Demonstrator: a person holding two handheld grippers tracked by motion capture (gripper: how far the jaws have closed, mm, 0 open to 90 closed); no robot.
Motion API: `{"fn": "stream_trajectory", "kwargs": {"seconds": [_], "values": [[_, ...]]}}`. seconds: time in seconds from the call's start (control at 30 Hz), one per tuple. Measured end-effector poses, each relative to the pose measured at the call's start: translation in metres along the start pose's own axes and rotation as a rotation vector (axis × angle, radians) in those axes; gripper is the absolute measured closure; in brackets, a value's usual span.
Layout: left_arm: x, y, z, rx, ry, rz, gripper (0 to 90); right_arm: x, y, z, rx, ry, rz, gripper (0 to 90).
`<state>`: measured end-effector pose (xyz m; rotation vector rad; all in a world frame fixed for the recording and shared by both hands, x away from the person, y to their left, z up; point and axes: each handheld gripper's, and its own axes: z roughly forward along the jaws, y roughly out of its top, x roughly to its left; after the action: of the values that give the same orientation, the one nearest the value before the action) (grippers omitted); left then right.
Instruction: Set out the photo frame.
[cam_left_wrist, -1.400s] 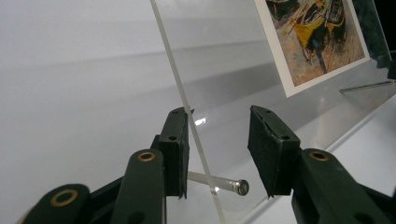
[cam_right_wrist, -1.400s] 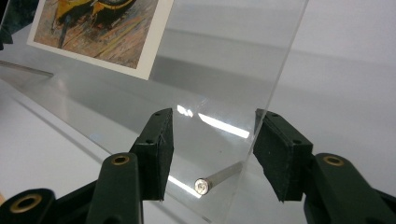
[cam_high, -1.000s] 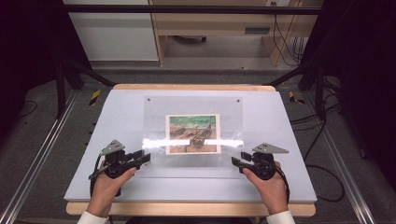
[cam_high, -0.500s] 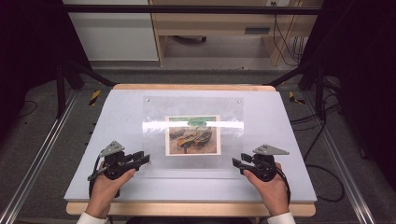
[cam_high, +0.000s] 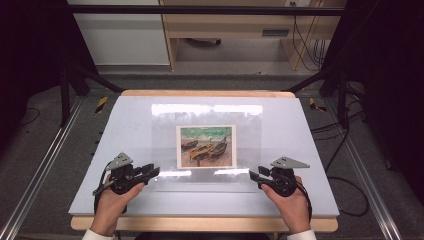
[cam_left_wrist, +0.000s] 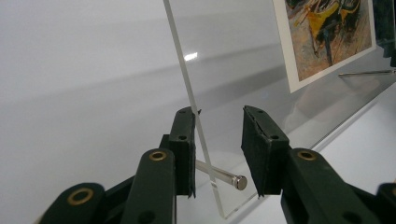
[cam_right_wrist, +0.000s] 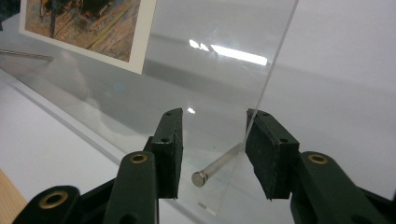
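A clear acrylic sheet lies on the white table with a picture of boats at its middle. My left gripper is at the sheet's near left corner and my right gripper at its near right corner. In the left gripper view the jaws straddle the sheet's edge and a small metal pin. One pad lies against the edge, the other stands off. The right gripper's jaws straddle a matching pin and the sheet's edge. Both pairs of jaws have just been closing, with gaps still showing.
A wooden strip runs along the table's near edge. Metal rails flank the table on both sides, and cables lie on the floor at the right. Cabinets stand beyond the far edge.
The bright reflection on the clear sheet has slid from across the picture toward the near edge, so the picture now shows whole. Both hands have kept their places.
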<state>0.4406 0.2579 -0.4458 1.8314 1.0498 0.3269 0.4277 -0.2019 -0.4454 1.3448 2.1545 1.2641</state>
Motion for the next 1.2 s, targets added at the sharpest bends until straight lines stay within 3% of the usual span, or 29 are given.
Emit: {"fn": "stream_trajectory", "kwargs": {"seconds": [1.17,1.2], "values": [[-0.0017,-0.0053,-0.0064,0.017,0.008,0.043,71.5,0.0036,-0.0083,-0.0063,0.021,-0.016,-0.027,65.1],[-0.0050,-0.0067,-0.0069,0.032,-0.018,0.002,71.7,0.0038,-0.0085,-0.0064,0.021,-0.017,-0.029,65.3]]}}
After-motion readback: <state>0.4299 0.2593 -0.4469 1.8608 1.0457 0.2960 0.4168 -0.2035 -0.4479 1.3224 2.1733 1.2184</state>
